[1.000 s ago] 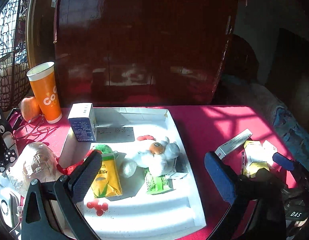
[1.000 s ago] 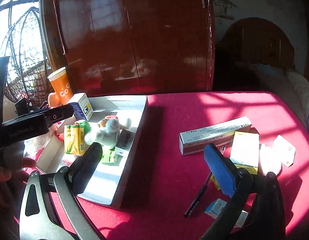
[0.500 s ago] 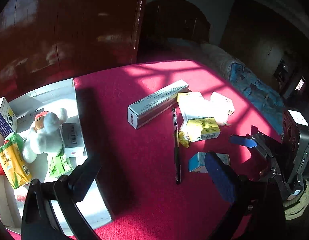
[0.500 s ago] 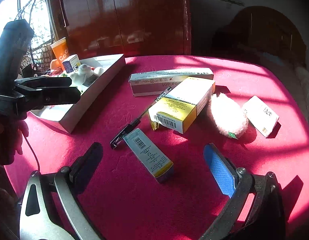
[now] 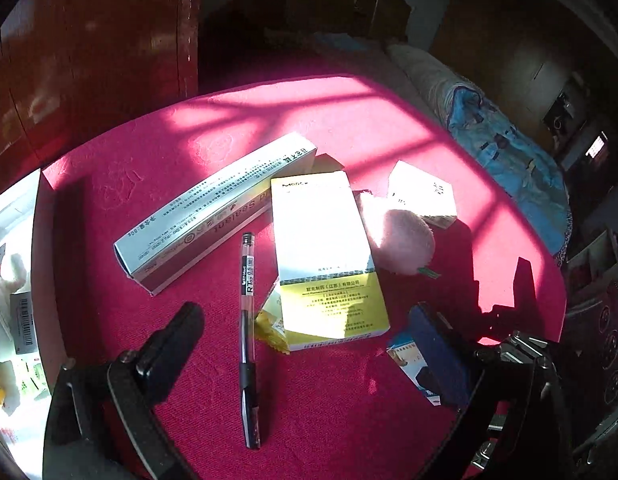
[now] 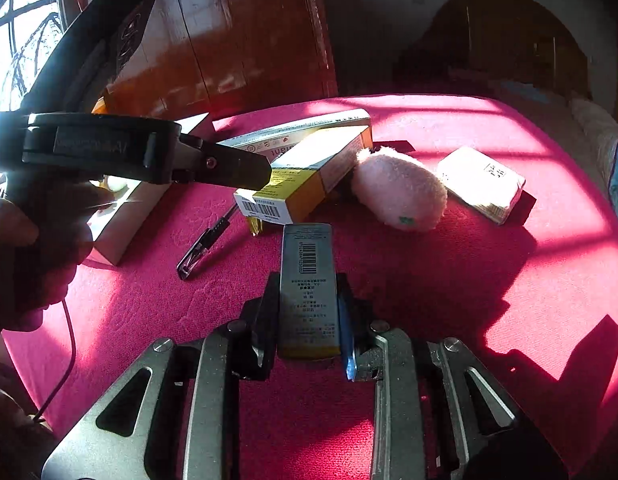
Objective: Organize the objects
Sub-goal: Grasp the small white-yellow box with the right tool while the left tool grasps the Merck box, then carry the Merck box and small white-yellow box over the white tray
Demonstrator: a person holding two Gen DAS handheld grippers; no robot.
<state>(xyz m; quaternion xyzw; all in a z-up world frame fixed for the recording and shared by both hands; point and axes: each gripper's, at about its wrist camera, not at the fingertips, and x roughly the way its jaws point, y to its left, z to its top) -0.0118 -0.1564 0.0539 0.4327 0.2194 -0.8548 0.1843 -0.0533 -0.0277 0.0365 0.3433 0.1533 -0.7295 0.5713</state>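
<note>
Objects spread over the red tablecloth (image 5: 349, 420): four boxes, one pen, one pink plush ball. Right gripper (image 6: 307, 320) has its jaws pinched narrow on the small barcode box (image 6: 307, 280), whose long axis runs straight away from the camera, the barcode end foremost. Left gripper (image 5: 305, 344) hangs with jaws wide over the pen (image 5: 248, 332), nothing between them; the pen lies lengthwise toward the long sealant box (image 5: 213, 216), cap far. Yellow-and-white box (image 5: 325, 256) sits beside it, touching the pink plush ball (image 5: 401, 240); the small white box (image 5: 423, 194) lies behind. A yellow sachet, possibly, peeks from under the yellow-and-white box. White tray (image 5: 13, 208) at the left edge
</note>
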